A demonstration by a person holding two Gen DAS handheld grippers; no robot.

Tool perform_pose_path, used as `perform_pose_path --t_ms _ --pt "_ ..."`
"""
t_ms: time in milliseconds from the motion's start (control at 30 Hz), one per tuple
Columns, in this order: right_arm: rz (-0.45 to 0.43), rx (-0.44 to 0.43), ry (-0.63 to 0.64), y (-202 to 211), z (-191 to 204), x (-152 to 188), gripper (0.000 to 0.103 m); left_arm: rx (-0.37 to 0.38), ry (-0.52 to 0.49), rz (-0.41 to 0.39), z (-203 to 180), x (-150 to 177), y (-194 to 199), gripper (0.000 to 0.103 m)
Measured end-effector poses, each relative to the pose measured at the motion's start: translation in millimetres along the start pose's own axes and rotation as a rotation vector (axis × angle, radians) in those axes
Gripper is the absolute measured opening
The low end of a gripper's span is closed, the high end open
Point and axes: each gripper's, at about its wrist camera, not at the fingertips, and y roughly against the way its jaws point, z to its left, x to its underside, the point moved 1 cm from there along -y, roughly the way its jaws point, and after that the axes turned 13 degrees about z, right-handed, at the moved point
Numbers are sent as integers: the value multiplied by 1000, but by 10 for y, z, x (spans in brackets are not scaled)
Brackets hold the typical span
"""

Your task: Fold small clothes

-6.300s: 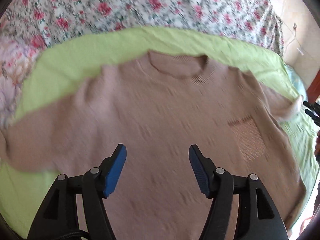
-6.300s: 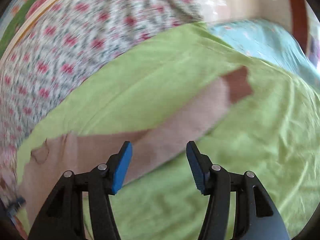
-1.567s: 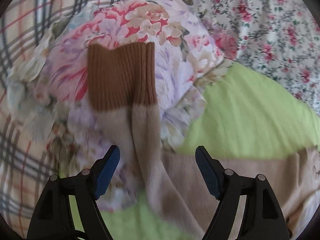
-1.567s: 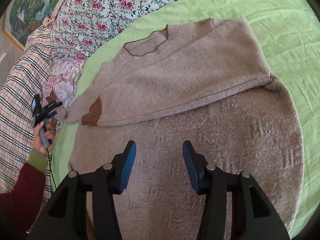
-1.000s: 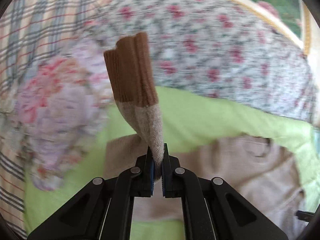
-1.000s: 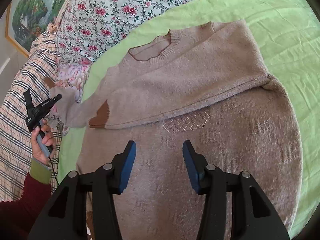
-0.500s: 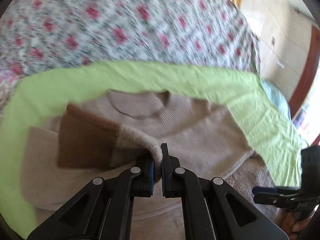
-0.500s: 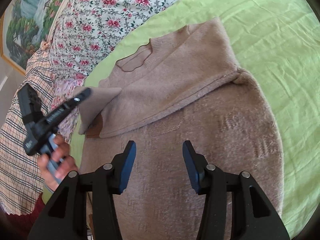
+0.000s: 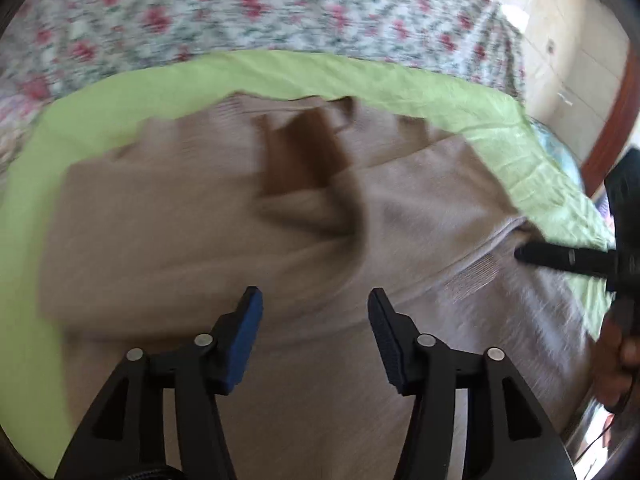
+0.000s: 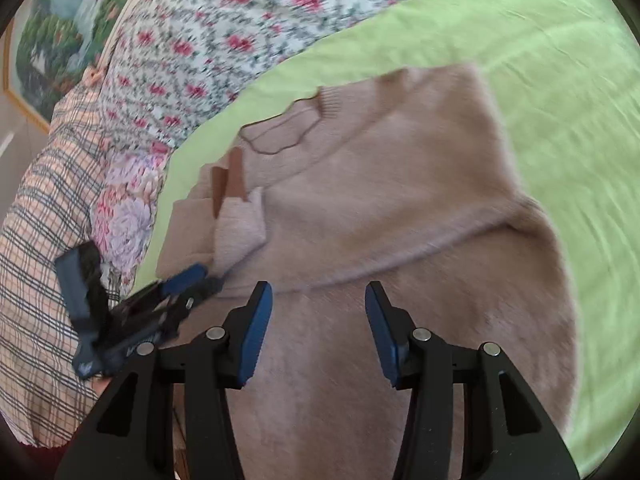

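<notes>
A beige knit sweater [image 9: 168, 232] lies on a green sheet [image 9: 120, 92], both sleeves folded across its chest. The left sleeve's brown cuff [image 9: 300, 156] rests near the collar; it also shows in the right wrist view [image 10: 230, 184]. My left gripper [image 9: 314, 312] is open and empty above the sweater's middle, just below the folded sleeve. My right gripper [image 10: 318, 306] is open and empty over the sweater's lower body [image 10: 360, 360]. The left gripper also shows in the right wrist view [image 10: 188, 280], and the right gripper's fingers [image 9: 560, 258] show at the left wrist view's right edge.
A floral quilt [image 10: 224, 40] lies beyond the green sheet [image 10: 560, 80]. A plaid blanket [image 10: 36, 240] and a flowered pillow [image 10: 124, 216] lie at the left. A tiled wall [image 9: 568, 40] and a brown wooden frame [image 9: 608, 120] stand at the right.
My left gripper has laid the left sleeve across the sweater's chest, opened and let it go. My right gripper has stayed open over the lower body.
</notes>
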Motion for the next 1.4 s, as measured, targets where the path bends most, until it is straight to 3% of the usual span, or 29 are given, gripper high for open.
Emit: perform_pose_path --t_ms 200,267,433,467,500,667,733,867,967,1100,1167,1267,1400 --pt "13 -40 88 -361 454 -445 52 -130 218 3 849 278 125 58" --pt "20 -28 111 -534 586 -652 54 -126 318 16 1198 309 107 56" --pt "68 -18 118 -936 696 -1001 54 -159 378 33 1492 240 64 55" --pt "68 -15 128 -960 717 -1020 35 -159 380 32 1499 222 55 55" --pt "58 -16 133 -925 736 -1018 7 -165 377 33 1501 190 48 55" --pt "-275 -96 53 11 514 -773 7 -221 390 24 1502 68 24 55" --pt "-313 -61 -29 136 208 -607 7 -241 417 17 1501 74 1 55" --pt "-212 -10 -148 -86 -307 -416 7 -268 443 8 1455 112 -5 55" --pt "-192 -8 -168 -145 -449 -317 7 -286 444 0 1409 131 19 54" --pt "-326 13 -110 145 -350 -253 7 -249 488 -16 1454 190 80 54" --pt "-349 54 -115 171 -355 -208 7 -249 464 -30 1371 229 100 54" --pt "-236 117 -144 -57 -472 -213 7 -257 426 -15 1325 245 49 53" --pt "-203 55 -189 -86 -593 -207 10 -132 367 -20 1346 293 158 51"
